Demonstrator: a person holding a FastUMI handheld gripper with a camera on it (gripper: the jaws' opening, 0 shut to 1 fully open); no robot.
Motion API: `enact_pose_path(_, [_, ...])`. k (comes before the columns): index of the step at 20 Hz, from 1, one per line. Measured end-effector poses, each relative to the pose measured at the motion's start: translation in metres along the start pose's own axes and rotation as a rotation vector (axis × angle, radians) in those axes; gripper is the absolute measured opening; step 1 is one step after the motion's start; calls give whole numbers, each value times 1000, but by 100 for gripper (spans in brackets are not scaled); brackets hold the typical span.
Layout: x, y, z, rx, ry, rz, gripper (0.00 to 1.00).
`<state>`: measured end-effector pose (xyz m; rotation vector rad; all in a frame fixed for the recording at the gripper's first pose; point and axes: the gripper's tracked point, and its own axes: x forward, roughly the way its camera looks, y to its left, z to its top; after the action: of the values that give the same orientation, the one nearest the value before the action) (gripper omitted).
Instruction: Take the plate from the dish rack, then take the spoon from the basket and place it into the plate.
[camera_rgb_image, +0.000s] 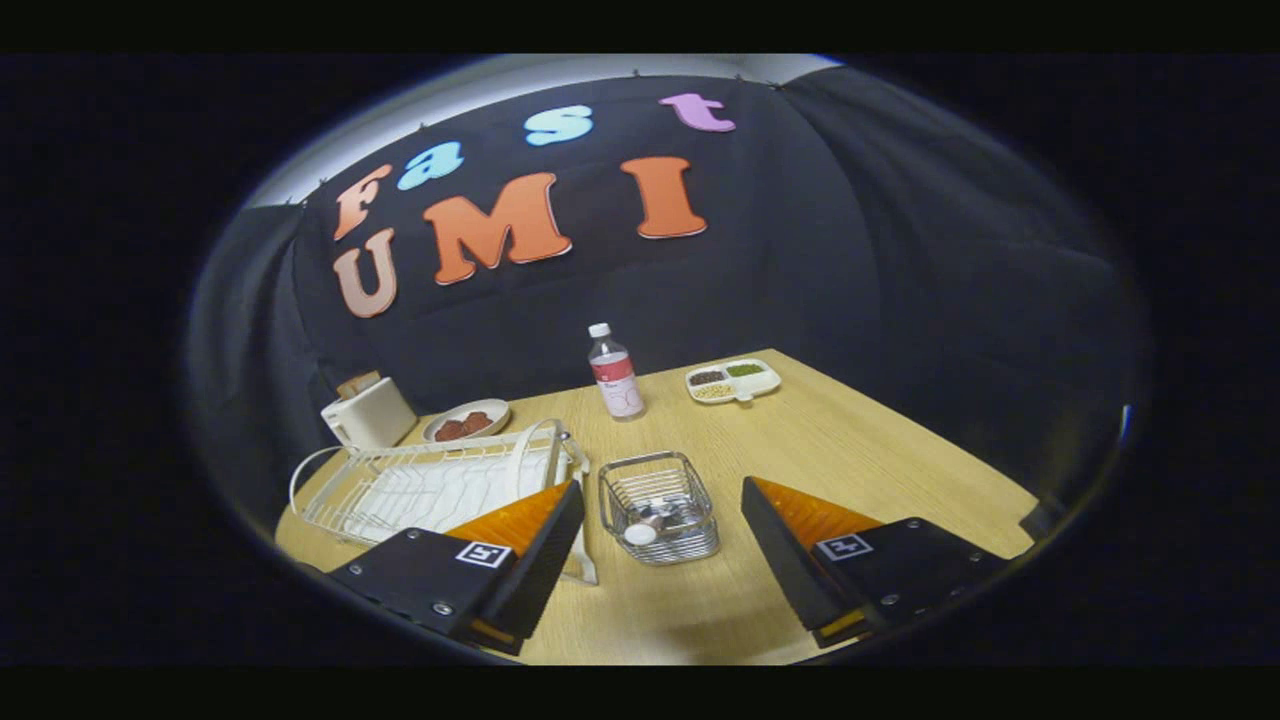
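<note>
On the light wooden table (800, 450), the tool (662, 530) hangs with its two orange-faced fingers (520, 515) spread wide apart, gripping nothing. Between the fingers and just ahead of them stands a small wire basket (660, 505), and inside it lies the spoon (648, 528), its pale rounded end toward the near side of the basket and its shiny part deeper in; how exactly it is tilted is hard to make out. To the left of the basket, partly behind the left finger, sits the white wire dish rack (420, 485) on its pale tray. At the rack's end nearest the basket a white plate (545, 460) stands on edge, its curved rim rising above the wires, its lower part hidden by the left finger. Beyond the rack, near the dark cloth wall, are a cream toaster (368, 412) with a slice of bread showing at its top and, just beside it, a small dish (467, 420) holding reddish-brown pieces. Farther back, about in line with the basket, a clear plastic bottle (615, 372) with a white cap and a red-and-white label stands upright. To its right, well apart from the basket, lies a white divided tray (733, 380) with dark, green and yellowish fillings in its separate compartments.
</note>
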<state>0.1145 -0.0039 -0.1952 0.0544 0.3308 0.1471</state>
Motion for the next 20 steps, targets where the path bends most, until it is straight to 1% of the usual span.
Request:
enact_pose_path(3, [15, 3, -18, -107, 16, -8, 90])
enact_pose_path(5, [20, 6, -20, -131, -14, 0, 86])
enact_pose_path(6, [20, 9, -20, -130, -24, 11, 78])
enact_pose_path(7, [22, 9, -22, -125, -26, 13, 72])
enact_pose_path(8, [24, 8, -23, -125, -26, 10, 56])
enact_pose_path(10, [26, 5, -22, -120, -27, 3, 29])
enact_pose_path(11, [26, 9, -19, -112, -32, 16, 16])
enact_pose_path(12, [25, 13, -20, -112, -25, 27, 13])
enact_pose_path(14, [24, 11, -13, -130, -30, 20, 8])
enact_pose_path(17, [11, 13, -1, -166, -41, -1, 8])
enact_pose_path(20, [-11, 14, 16, -189, -60, -27, 8])
